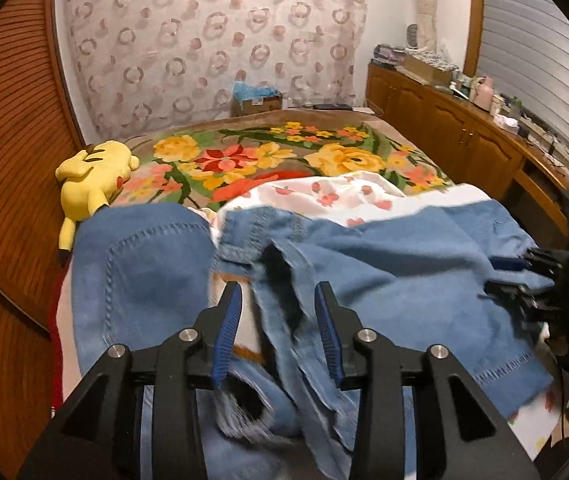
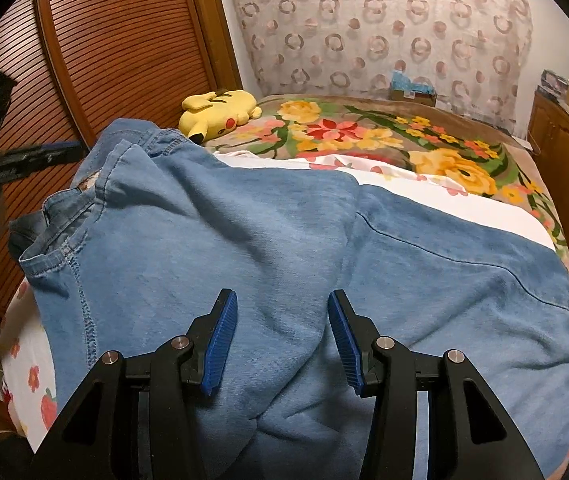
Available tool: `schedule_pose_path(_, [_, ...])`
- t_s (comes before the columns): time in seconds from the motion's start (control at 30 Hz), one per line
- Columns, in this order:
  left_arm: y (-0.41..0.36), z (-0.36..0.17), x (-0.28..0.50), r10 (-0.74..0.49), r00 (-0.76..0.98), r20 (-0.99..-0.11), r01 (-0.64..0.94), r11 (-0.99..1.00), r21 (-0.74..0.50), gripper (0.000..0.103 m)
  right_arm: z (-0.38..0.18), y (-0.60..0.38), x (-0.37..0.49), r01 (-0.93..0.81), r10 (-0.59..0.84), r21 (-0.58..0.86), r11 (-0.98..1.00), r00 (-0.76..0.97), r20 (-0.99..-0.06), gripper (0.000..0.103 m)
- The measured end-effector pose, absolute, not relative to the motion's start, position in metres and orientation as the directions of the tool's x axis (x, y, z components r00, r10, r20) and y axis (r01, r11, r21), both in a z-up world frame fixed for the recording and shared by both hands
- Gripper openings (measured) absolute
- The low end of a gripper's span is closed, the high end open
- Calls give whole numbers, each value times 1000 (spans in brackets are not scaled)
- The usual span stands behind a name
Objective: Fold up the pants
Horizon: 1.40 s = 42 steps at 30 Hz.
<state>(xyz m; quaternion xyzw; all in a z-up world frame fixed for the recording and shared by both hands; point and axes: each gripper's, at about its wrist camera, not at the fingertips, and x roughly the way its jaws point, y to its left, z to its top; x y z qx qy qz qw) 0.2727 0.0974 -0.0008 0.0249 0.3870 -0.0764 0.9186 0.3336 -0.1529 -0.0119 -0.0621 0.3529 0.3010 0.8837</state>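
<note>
Blue denim fills the lower half of both wrist views: the pants lie spread on the bed, on top of a white flowered sheet, and they are still loose and rumpled, so I judge the fold as not yet made. My left gripper has its jaws wide apart and it holds nothing; between and just below its blue pads hangs a ragged, blurred strip of the cloth with a frayed hem, but I cannot tell if the pads touch it. My right gripper is also spread wide and empty, hovering over a smooth stretch of the fabric that runs straight ahead of its fingertips. From the right gripper the waistband with its heavy stitching lies forward and to the left, and the garment stretches away to the right, so I judge its long axis crosses in front of both tools, more side to side than away from me. In the left view the other gripper shows at the far right edge, just beside the cloth. The left gripper is the nearer one to the frayed hem, the right one to the broad middle part. The next move, in my opinion, depends on this: each tool must close on the edge directly below it before lifting. A yellow plush toy lies well beyond, to the left.
</note>
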Motion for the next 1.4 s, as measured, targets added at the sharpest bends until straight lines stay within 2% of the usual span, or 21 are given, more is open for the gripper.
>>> schedule_pose_path(0.3, [67, -32, 230, -168, 631, -757, 236, 972, -19, 38, -8, -158, 318, -578, 496, 105, 809, 577, -649, 49])
schedule_pose_path(0.6, [63, -63, 220, -98, 588, -803, 213, 976, 37, 37, -11, -179, 302, -548, 487, 127, 827, 585, -649, 49])
schedule_pose_path(0.67, [62, -65, 218, -108, 589, -801, 226, 974, 34, 20, -12, -184, 300, -540, 483, 131, 832, 587, -650, 49])
schedule_pose_path(0.83, [77, -45, 208, -121, 652, -748, 191, 982, 7, 14, -10, -198, 294, -515, 469, 139, 846, 594, -653, 49])
schedule_pose_path(0.9, [87, -34, 207, -101, 674, -732, 160, 987, 11, 7, -11, -207, 291, -496, 459, 145, 856, 600, -655, 49])
schedule_pose_path(1.23, [92, -26, 203, -107, 671, -734, 154, 988, -3, 8, -12, -251, 284, -377, 387, 165, 911, 646, -658, 49])
schedule_pose_path(1.3, [91, -22, 204, -113, 677, -727, 157, 988, -7, 11, -11, -259, 281, -351, 361, 154, 923, 661, -658, 49])
schedule_pose_path(1.4, [88, -16, 204, -113, 691, -714, 163, 987, 2, 28, -10, -272, 278, -314, 324, 137, 939, 680, -658, 49])
